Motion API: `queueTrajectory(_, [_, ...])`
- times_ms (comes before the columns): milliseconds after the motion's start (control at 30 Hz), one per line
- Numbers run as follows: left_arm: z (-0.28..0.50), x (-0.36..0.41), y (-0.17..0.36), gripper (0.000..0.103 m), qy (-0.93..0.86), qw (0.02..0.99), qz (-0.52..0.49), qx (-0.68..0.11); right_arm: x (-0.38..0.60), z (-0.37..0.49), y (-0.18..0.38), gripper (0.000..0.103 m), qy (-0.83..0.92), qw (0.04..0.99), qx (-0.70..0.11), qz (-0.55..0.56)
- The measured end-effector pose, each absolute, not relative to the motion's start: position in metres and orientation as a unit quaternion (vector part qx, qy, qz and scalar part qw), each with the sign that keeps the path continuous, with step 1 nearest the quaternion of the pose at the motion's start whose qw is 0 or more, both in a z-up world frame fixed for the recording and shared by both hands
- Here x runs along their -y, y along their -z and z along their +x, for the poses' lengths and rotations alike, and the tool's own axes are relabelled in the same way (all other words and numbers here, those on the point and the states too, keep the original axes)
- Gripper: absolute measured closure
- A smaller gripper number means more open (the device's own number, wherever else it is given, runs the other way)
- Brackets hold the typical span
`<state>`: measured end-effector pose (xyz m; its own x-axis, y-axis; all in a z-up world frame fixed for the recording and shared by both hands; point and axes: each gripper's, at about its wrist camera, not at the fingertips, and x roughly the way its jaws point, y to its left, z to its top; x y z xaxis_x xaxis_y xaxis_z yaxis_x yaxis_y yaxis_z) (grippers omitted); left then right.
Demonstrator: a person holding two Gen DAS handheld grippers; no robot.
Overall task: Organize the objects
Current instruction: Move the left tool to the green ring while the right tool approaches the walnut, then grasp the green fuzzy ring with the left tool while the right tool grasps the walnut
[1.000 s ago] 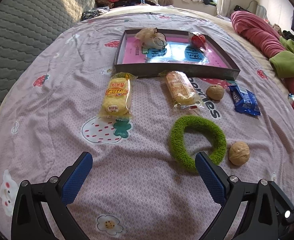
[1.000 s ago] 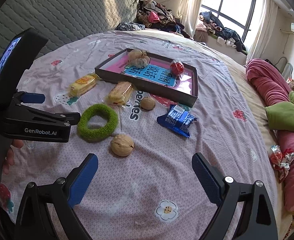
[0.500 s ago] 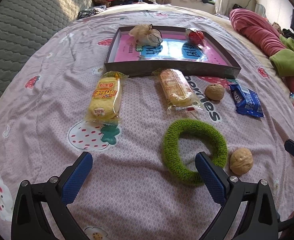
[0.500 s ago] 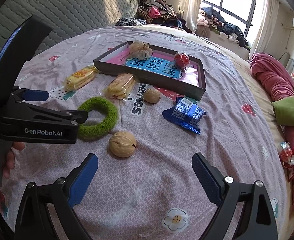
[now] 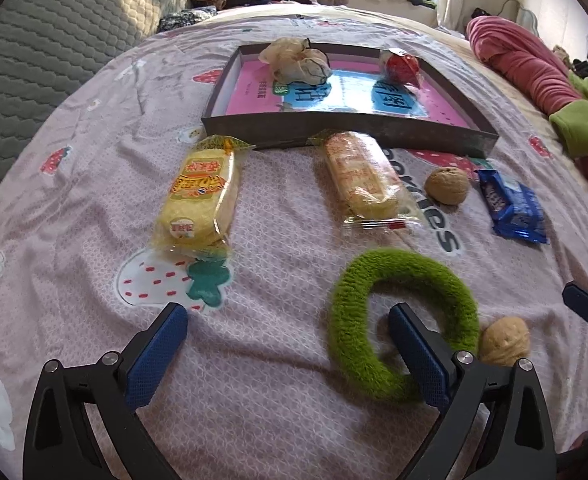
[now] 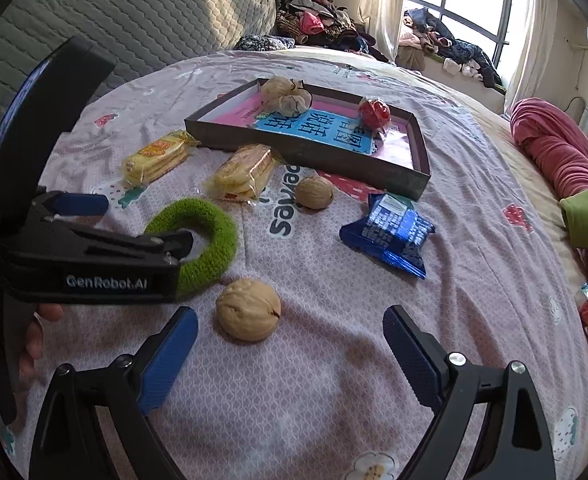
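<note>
At the bottom of the right wrist view the right gripper point(image 6: 290, 344) is closing slightly, though its jaws are standing wide apart with nothing between the pads; the near walnut point(image 6: 248, 309) is lying just beyond them, a little left of centre, which suggests it is being lined up as the next pick. At the bottom of the left wrist view the left gripper point(image 5: 290, 340) is likewise spread wide and empty. Its right-hand finger is sitting over the hole of the green fuzzy ring point(image 5: 403, 322), so the ring's near-left arc is falling between the jaws, probably so one finger can pinch the band from inside; no pad appears to be pressing on it yet.

Toward the middle of the frames, the loose things are lying apart on the strawberry-print bedsheet point(image 5: 94, 208), each with room for fingers: a yellow cake packet point(image 5: 200, 200) at centre left, a clear-wrapped biscuit packet point(image 5: 359, 178) at centre, a second walnut point(image 5: 447, 185) and a blue snack packet point(image 5: 511, 210) to the right.

In the upper centre, the shallow dark tray point(image 5: 333, 128) is lying flat, already holding a crumpled bag point(image 5: 297, 62) and a red sweet point(image 5: 399, 65), so it is apparently serving as the collection place.
</note>
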<state>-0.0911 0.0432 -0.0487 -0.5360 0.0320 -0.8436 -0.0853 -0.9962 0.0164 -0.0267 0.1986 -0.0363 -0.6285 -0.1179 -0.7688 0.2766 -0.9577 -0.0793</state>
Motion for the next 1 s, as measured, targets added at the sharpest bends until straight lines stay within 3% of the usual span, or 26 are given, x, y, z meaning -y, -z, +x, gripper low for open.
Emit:
queueTrajectory(233, [-0.094,-0.044,0.055,0.017,-0.871,0.044,-0.488,-0.019,-0.194,-0.036,0.048,0.022,0.890,0.117,-0.100,0.429])
queueTrajectory(400, [-0.091,-0.044,0.053,0.034,-0.871,0.049,-0.488,-0.015,-0.194,-0.039,0.050,0.033,0.889,0.126,-0.089,0.431])
queueTrajectory(600, [-0.088,-0.046,0.051,0.060,-0.869,0.055,-0.492,-0.013,-0.193,-0.039,0.049,0.052,0.887,0.143,-0.080,0.432])
queueTrajectory(733, [-0.086,-0.044,0.049,0.087,-0.865,0.071,-0.497,0.005,-0.192,-0.038,0.047,0.065,0.886,0.153,-0.076,0.431])
queueTrajectory(1000, [-0.080,-0.037,0.046,0.091,-0.864,0.082,-0.495,0.026,-0.197,-0.036,0.043,0.067,0.886,0.163,-0.059,0.431])
